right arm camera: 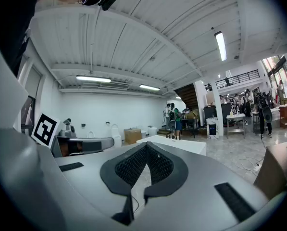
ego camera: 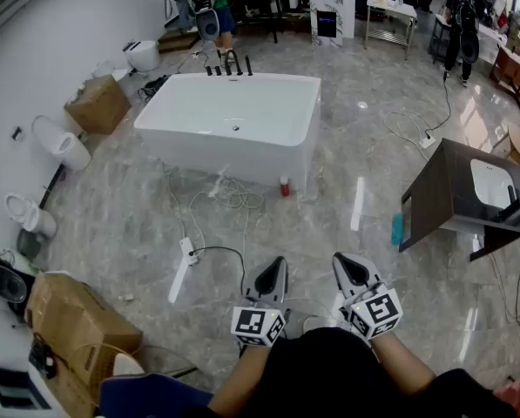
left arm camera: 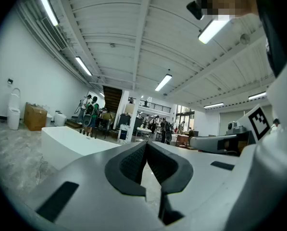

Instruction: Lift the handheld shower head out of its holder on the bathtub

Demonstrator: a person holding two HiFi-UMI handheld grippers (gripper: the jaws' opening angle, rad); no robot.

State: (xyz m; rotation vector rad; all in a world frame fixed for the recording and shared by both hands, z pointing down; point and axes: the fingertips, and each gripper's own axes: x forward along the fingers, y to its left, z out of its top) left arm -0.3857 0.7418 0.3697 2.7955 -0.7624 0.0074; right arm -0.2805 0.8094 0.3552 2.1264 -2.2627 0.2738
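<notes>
The white bathtub [ego camera: 233,116] stands on the marble floor several steps ahead of me. Dark tap fittings [ego camera: 229,63] rise from its far rim; the handheld shower head cannot be told apart among them at this distance. Both grippers are held low and close to my body, far from the tub. My left gripper [ego camera: 275,268] is shut with nothing in it, and so is my right gripper [ego camera: 347,265]. The tub [left arm camera: 68,146] shows left of the left gripper [left arm camera: 146,146], and the tub [right arm camera: 174,144] shows just beyond the right gripper [right arm camera: 146,147].
Loose cables [ego camera: 229,194] and a power strip [ego camera: 188,251] lie on the floor between me and the tub, with a red can [ego camera: 284,186] at its near corner. A dark vanity cabinet [ego camera: 455,194] stands right. Cardboard boxes [ego camera: 98,104] and toilets [ego camera: 59,142] line the left. People work at the back.
</notes>
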